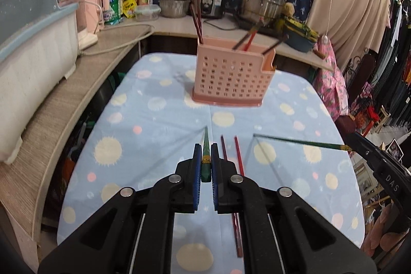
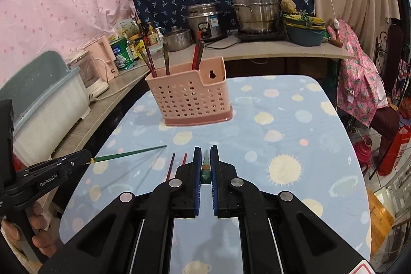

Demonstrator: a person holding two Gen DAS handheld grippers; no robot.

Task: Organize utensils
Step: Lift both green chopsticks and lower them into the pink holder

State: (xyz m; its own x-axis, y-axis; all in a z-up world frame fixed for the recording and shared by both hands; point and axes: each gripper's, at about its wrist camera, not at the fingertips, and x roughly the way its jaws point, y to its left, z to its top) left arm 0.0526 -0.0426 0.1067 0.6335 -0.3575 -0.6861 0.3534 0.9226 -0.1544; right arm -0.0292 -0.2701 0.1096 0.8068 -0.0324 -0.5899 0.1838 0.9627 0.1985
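My left gripper (image 1: pixel 205 147) is shut on a green chopstick (image 1: pixel 206 138) that points forward, held above the blue spotted table (image 1: pixel 154 125). My right gripper (image 2: pixel 206 149) is shut on a second green chopstick (image 2: pixel 206 163). Each gripper shows in the other's view: the right gripper (image 1: pixel 353 145) with its chopstick (image 1: pixel 295 141) reaching left, and the left gripper (image 2: pixel 86 157) with its chopstick (image 2: pixel 128 154) reaching right. Two red chopsticks (image 1: pixel 239 156) (image 2: pixel 170 166) lie on the cloth below, between the grippers. A pink perforated holder (image 1: pixel 231 73) (image 2: pixel 190 99) stands further back with several chopsticks upright in it.
A grey-lidded dish rack (image 1: pixel 30 48) sits on the wooden counter (image 1: pixel 66 104) to the left. Steel pots (image 2: pixel 254 7), a rice cooker (image 2: pixel 205 19) and bottles line the far counter. A chair draped in pink cloth (image 2: pixel 359 84) stands past the table's right edge.
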